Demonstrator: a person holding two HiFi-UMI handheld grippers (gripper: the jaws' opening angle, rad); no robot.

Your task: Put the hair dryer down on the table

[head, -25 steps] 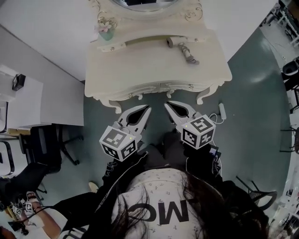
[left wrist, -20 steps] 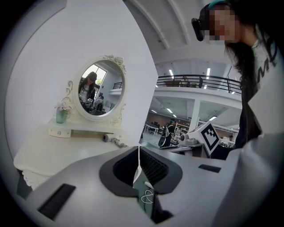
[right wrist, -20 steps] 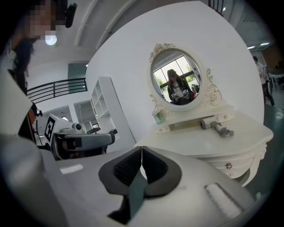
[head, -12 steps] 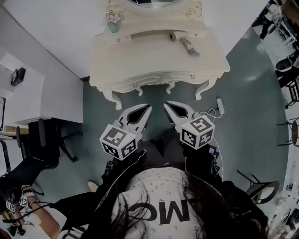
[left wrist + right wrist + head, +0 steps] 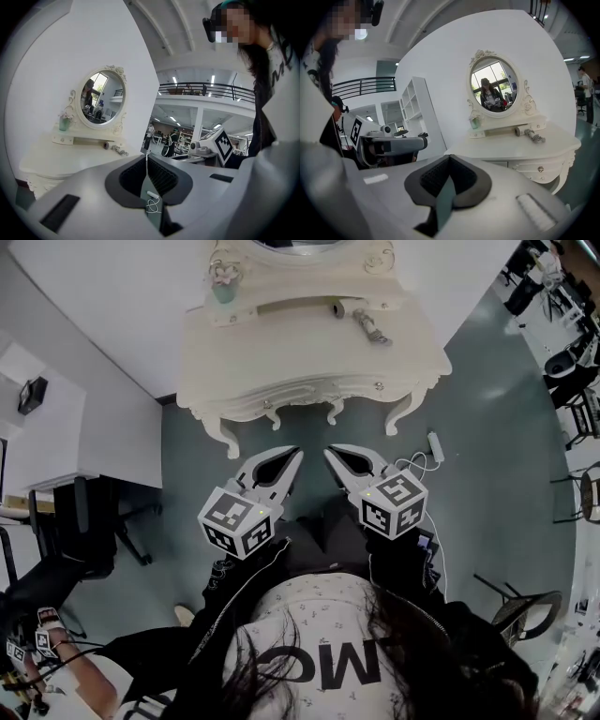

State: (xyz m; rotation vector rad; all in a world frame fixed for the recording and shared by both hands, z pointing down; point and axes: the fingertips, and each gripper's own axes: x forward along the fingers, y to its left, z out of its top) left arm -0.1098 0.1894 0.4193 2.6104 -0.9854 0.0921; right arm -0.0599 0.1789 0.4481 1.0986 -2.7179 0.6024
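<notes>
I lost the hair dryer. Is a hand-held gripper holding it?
No, the hair dryer lies on the table; the left hand-held gripper and right hand-held gripper are shut, empty.

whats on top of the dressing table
A hair dryer lies on the dressing table top; a small flower vase stands on the back shelf by the oval mirror. Behind the mirror is hidden.

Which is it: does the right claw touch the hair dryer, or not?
Apart. The head view shows the right claw held over the floor, short of the dressing table, while the hair dryer lies near the table's back edge.
</notes>
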